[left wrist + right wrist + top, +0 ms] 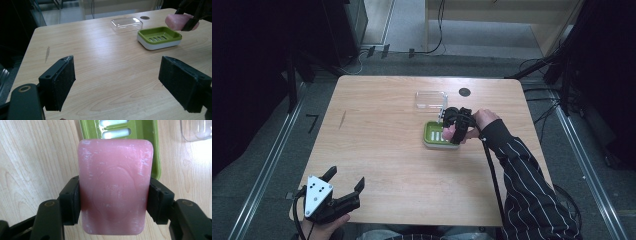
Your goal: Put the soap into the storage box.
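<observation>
A pink bar of soap [115, 185] is clamped between the jaws of my right gripper [113, 202], which is shut on its long sides. That bar of soap [178, 22] hangs just above the right end of a green soap dish [159, 37] with a white base. In the high view the right gripper [453, 131] is over the soap dish [432, 134] near the table's middle. A clear plastic lid [431, 99] lies behind the dish. My left gripper [346, 181] rests open at the front left corner, nothing between its pads [61, 81].
The wooden table [382, 150] has a round black cable hole [464, 92] at the back right and a dark scuff [342, 119] on its left. Dark stands and cables surround the table on the floor.
</observation>
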Demonstrator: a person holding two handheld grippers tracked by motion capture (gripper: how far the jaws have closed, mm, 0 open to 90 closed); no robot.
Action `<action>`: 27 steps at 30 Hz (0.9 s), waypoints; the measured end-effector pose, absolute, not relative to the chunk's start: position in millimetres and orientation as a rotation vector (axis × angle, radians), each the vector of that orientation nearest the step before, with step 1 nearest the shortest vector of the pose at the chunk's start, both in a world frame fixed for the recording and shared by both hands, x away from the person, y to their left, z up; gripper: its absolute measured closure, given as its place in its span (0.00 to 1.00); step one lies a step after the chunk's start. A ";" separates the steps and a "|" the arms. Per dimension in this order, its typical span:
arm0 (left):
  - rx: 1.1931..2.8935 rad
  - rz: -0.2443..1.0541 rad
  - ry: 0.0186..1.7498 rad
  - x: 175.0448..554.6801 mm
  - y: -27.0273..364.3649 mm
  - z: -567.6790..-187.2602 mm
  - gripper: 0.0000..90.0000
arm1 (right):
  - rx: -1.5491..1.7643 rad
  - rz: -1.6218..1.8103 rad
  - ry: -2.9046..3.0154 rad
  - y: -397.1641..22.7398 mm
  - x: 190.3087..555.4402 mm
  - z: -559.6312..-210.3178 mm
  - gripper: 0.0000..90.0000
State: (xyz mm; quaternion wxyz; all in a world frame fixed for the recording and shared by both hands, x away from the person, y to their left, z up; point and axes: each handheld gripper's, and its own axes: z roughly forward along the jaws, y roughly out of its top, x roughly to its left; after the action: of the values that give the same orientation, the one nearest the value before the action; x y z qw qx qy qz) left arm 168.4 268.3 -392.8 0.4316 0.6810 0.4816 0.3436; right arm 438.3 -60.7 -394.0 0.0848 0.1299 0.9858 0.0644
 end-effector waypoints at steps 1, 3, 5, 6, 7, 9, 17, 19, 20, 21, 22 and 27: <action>1.696 0.858 1.200 168.0 268.5 -392.8 0.16 | 0.380 0.194 2.936 -60.1 438.9 -394.1 0.43; 1.693 0.861 1.204 167.1 268.9 -392.8 0.16 | 0.385 0.191 2.942 -59.3 439.9 -394.1 0.43; 1.696 0.863 1.207 166.0 269.5 -392.7 0.16 | 0.372 0.199 2.941 -58.8 441.1 -394.6 0.43; 1.696 0.866 1.212 165.0 269.9 -392.6 0.16 | 0.368 0.199 2.942 -58.4 441.9 -394.9 0.43; 1.694 0.867 1.210 164.6 270.3 -392.8 0.16 | 0.380 0.187 2.943 -57.8 441.7 -394.6 0.43; 1.692 0.869 1.216 162.7 271.7 -392.6 0.16 | 0.360 0.197 2.945 -57.1 444.0 -394.8 0.43; 1.681 0.880 1.233 159.1 274.0 -392.7 0.16 | 0.338 0.190 2.958 -50.4 449.0 -399.0 0.43; 1.678 0.882 1.235 158.5 274.8 -392.8 0.16 | 0.324 0.184 2.964 -48.6 450.7 -401.0 0.43; 1.678 0.883 1.237 158.1 275.1 -392.8 0.16 | 0.306 0.187 2.963 -47.8 452.2 -402.0 0.43; 1.677 0.883 1.238 157.6 275.8 -392.8 0.16 | 0.320 0.179 2.964 -47.3 452.3 -402.3 0.43; 1.674 0.885 1.241 157.2 276.3 -392.9 0.16 | 0.323 0.179 2.966 -46.7 452.9 -403.0 0.43; 1.669 0.890 1.249 154.4 277.9 -392.8 0.16 | 0.297 0.177 2.969 -44.0 457.6 -405.2 0.43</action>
State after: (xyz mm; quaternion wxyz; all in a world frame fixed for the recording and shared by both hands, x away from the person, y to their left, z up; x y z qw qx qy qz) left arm 154.4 277.9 -392.8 0.4238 0.6670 0.4991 0.3556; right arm 457.6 -44.0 -405.2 0.0760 0.0991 0.9904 0.0591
